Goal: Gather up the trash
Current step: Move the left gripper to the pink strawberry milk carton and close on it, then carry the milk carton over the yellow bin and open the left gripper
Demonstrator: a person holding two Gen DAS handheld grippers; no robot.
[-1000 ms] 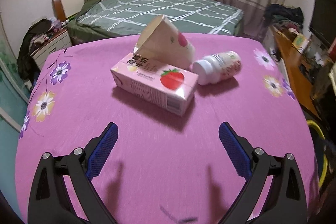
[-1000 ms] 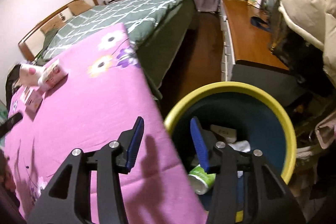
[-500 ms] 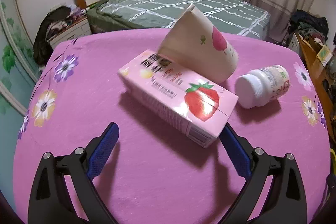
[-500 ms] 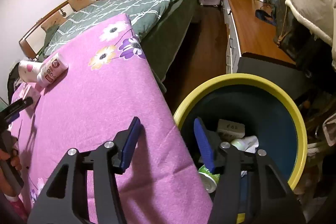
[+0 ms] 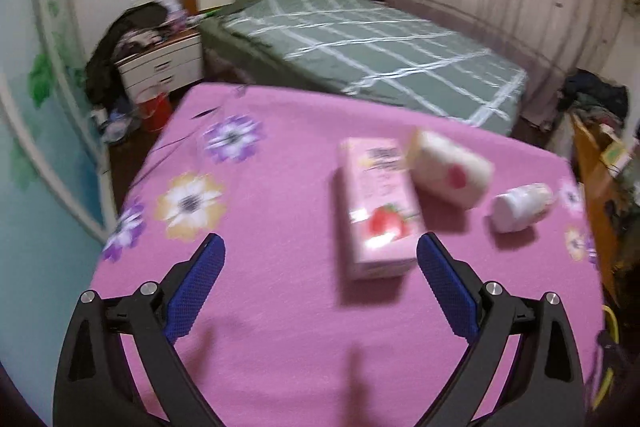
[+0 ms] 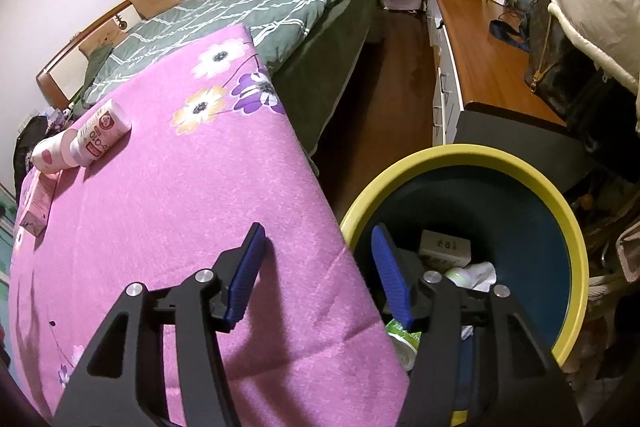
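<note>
Counter cloth [image 5: 280, 327]: pink, printed with flowers; covers the counter; bed with green checked cover [image 5: 380, 59] behind it.
Left hand-held gripper [image 5: 320, 267]: jaws spread wide, nothing between the blue pads; hangs above the cloth, pointed down at it. View blurred.
Strawberry milk carton [image 5: 378, 211]: lying flat on the cloth, long side running away from the camera; near end just beside the tip of the pad on the right side of the view; whether they touch, cannot tell.
Paper cup [image 5: 450, 173]: on its side, leaning on the far end of the carton, pink spot on its wall.
White bottle [image 5: 520, 205]: on its side to the right of the cup, apart from it, cap toward the camera.
Same three, right wrist view: carton [image 6: 38, 203], cup [image 6: 50, 153] and bottle [image 6: 100, 133] grouped at the far left of the cloth.
Right hand-held gripper [image 6: 318, 247]: jaws parted and empty, poised over the counter edge where it meets the bin.
Trash bin [image 6: 460, 159]: yellow rim, dark blue inside, on the floor tight against the counter edge; holds a small box, white crumpled paper and a green-and-white cup.
Wooden sideboard [image 6: 488, 63]: right of the bin, along the wall, cluttered at the far end.
</note>
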